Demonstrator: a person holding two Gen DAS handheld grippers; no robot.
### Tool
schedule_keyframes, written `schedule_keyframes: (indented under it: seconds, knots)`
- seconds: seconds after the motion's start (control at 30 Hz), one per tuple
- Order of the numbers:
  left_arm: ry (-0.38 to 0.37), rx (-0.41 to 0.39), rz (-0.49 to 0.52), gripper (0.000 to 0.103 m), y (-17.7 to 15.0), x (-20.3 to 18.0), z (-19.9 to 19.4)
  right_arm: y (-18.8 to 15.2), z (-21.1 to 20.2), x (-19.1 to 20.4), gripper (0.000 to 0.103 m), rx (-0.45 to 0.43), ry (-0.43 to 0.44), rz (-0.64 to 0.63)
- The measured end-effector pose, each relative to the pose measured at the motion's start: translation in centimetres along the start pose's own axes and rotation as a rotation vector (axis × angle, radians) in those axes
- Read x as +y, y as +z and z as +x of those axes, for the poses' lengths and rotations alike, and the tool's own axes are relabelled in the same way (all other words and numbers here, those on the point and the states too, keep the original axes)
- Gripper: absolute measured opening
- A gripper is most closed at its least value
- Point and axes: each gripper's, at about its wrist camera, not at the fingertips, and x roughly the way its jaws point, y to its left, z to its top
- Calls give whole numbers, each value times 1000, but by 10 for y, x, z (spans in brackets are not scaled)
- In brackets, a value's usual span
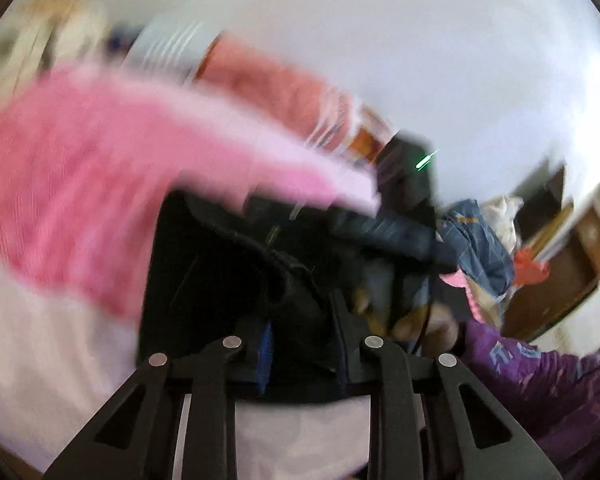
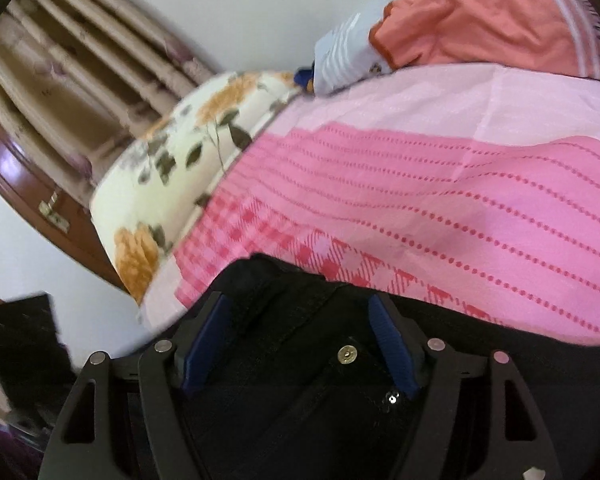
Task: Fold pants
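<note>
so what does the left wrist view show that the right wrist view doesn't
Only the left wrist view: a purple patterned sleeve, crumpled blue denim and the left gripper closed on dark cloth.

Only the right wrist view: a floral cream pillow, a silver snap button and the right gripper, jaws apart.

Both: black pants, pink checked bedsheet, orange garment.

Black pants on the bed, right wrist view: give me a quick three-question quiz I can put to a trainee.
1. True or false: the right claw is clamped shut with nothing between its pads.
2. What do the black pants lie on? A: a pink bedspread. B: a wooden floor. C: a metal tray.
3. Fill the gap: between the right claw's blue pads, the waistband shows a round metal ___.

Key
1. False: it stands open, with the waistband between its pads.
2. A.
3. button.
</note>
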Motion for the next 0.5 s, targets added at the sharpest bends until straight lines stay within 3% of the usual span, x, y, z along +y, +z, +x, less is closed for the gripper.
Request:
schedule_keyframes:
  seconds: [0.07,0.17,0.3,0.4,0.5]
  knots:
    - [28,-11,91,26,8,-11,3,0,-13,-3,71,-63,14,39]
    - [20,42,-3,26,0,23,15,-4,-25,-11,74,-120,20,109]
    - [74,121,-92,27,-42,68,20,-16,-28,-14,75,-88,75,180]
    - [43,84,-144,27,-58,76,13,-25,-23,0,78,-10,152,169]
    - [45,79,-141,27,-56,76,16,-38,-13,26,78,90,150,56]
